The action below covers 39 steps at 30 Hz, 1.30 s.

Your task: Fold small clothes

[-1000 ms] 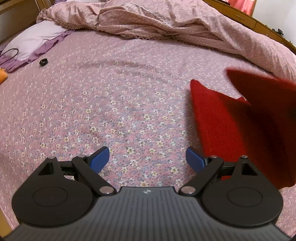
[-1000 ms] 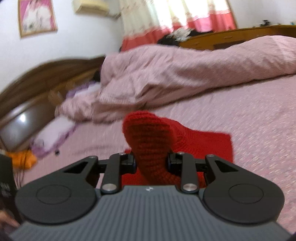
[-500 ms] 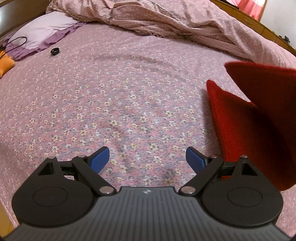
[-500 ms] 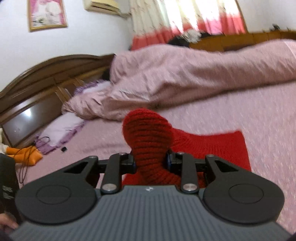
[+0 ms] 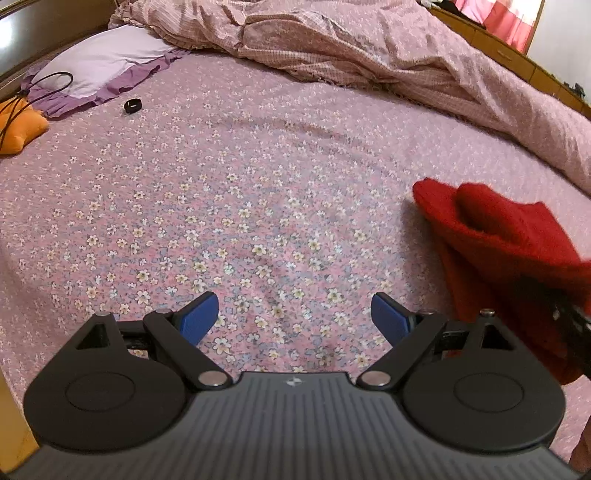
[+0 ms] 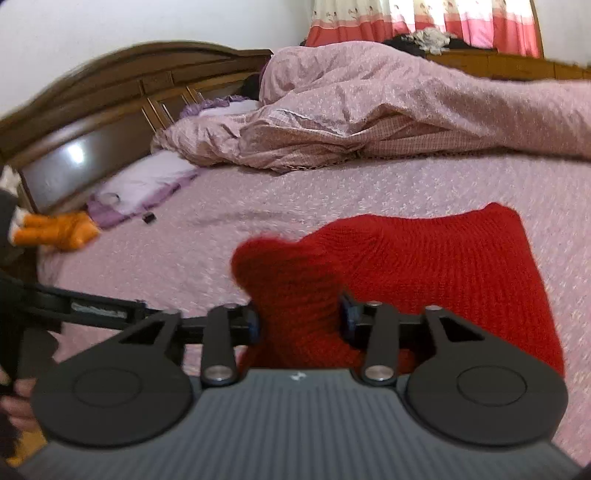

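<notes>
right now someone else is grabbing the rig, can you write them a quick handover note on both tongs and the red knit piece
Left tongs: open, empty, over the floral pink bedsheet, with the garment to their right.
Right tongs: shut on a bunched edge of the red knitted garment, lifted off the sheet.
Garment: the rest lies on the sheet beyond the right tongs, partly doubled over.
Done: an edge is picked up and a fold has begun.
Left: probably lay the held edge across the flat part, release, flatten, then any further fold.

A home bedroom: a bed with a pink floral sheet [image 5: 229, 192], a carved wooden headboard [image 6: 110, 122], a rumpled pink quilt [image 6: 406, 110], a lilac pillow [image 5: 99, 62] and pink curtains [image 6: 424, 18].
</notes>
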### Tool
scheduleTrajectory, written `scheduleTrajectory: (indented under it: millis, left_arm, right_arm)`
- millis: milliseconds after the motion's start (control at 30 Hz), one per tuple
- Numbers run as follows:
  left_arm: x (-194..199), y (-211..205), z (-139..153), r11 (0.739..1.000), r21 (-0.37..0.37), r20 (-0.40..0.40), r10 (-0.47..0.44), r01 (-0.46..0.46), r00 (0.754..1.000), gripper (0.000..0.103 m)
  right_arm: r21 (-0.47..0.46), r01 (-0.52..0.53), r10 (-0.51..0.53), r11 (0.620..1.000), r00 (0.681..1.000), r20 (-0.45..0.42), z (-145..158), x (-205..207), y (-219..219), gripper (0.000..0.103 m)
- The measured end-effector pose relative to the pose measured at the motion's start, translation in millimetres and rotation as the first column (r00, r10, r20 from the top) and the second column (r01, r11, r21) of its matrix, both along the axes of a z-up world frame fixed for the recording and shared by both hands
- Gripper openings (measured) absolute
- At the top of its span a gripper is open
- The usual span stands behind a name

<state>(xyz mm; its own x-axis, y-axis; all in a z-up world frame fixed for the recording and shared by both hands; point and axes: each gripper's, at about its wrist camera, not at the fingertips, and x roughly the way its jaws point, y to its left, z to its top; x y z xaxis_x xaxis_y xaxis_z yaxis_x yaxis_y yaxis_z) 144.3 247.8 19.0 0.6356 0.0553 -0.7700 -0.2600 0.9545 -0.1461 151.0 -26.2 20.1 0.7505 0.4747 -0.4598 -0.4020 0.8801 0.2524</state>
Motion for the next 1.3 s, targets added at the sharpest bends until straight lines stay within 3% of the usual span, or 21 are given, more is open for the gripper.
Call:
scheduleTrajectory:
  millis: [400, 567, 733, 900, 1100, 1233, 1300]
  left_arm:
    - [-7.0, -30.9, 55.7, 0.995, -0.062, 0.133, -0.073, 0.082, 0.988, 0.092]
    - [-4.4, -58.7, 77.6, 0.982, -0.083, 0.19, -0.152, 0.171, 0.97, 0.092]
    - [6.7, -92.9, 75.2, 0.976, -0.033, 0.186, -0.206, 0.216, 0.961, 0.092]
    - [21.2, -122.4, 56.1, 0.968, 0.014, 0.152, -0.25, 0.251, 0.956, 0.091]
    - [33.5, -128.9, 33.8, 0.962, -0.026, 0.133, -0.267, 0.272, 0.955, 0.073]
    - [37.4, -125.2, 25.8, 0.952, -0.119, 0.14, -0.265, 0.282, 0.954, 0.035]
    - [35.2, -125.1, 28.3, 0.952, -0.109, 0.152, -0.27, 0.287, 0.951, 0.03]
  right_arm:
    - [0.227, 0.011, 0.004, 0.974, 0.998, -0.067, 19.3, -31.0, -40.9, 0.052]
    - [0.25, 0.066, -0.057, 0.966, 0.997, -0.046, 31.8, -44.3, -67.8, 0.053]
    - [0.246, 0.172, -0.166, 0.954, 0.985, -0.044, 34.7, -47.5, -98.8, 0.053]
    - [0.253, 0.291, -0.275, 0.923, 0.957, -0.097, 21.8, -40.1, -127.8, 0.053]
    - [0.274, 0.394, -0.355, 0.877, 0.917, -0.183, -5.8, -19.5, -157.4, 0.053]
    - [0.246, 0.432, -0.383, 0.868, 0.897, -0.222, -25.2, 0.0, -166.8, 0.053]
    - [0.22, 0.43, -0.381, 0.876, 0.895, -0.234, -34.3, 11.9, -165.3, 0.053]
